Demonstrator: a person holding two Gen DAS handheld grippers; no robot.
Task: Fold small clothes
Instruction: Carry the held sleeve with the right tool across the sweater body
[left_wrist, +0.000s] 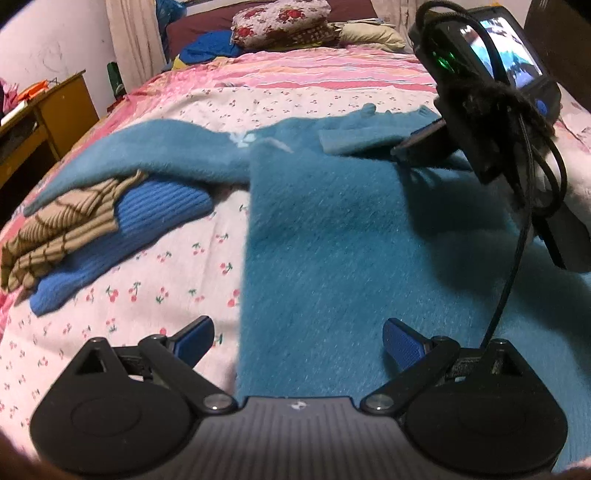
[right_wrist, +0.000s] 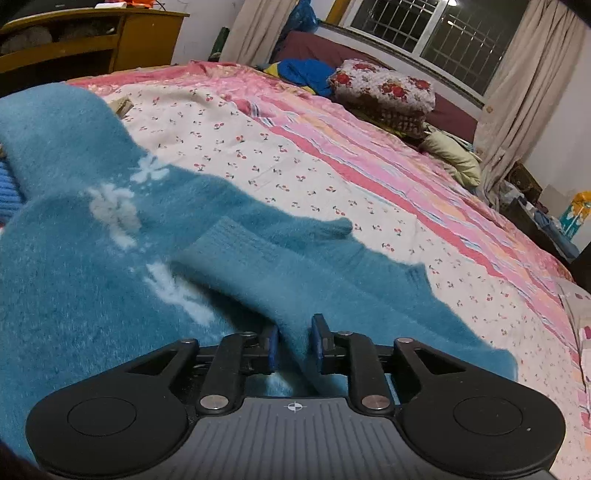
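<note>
Left claw (left_wrist: 297, 341): open, empty, over the teal sweater (left_wrist: 332, 229).
Right claw (right_wrist: 294, 341): nearly closed around a sweater fold, grip uncertain.
Sweater axis: runs away from both claws up the bed (right_wrist: 332, 155).

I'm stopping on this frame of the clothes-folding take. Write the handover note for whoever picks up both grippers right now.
Left gripper: open, empty, hovering over the near edge of the teal fuzzy sweater.
Right gripper: jaws narrow, a fold of the sweater's sleeve between the pads; whether they still pinch it is unclear.
The sweater lies spread on the cherry-print bedcover, this sleeve brought across the body.
The far sleeve is still stretched out, draped over a blue knit and a tan striped garment.
Left: fold in that sleeve, then fold the body.
</note>
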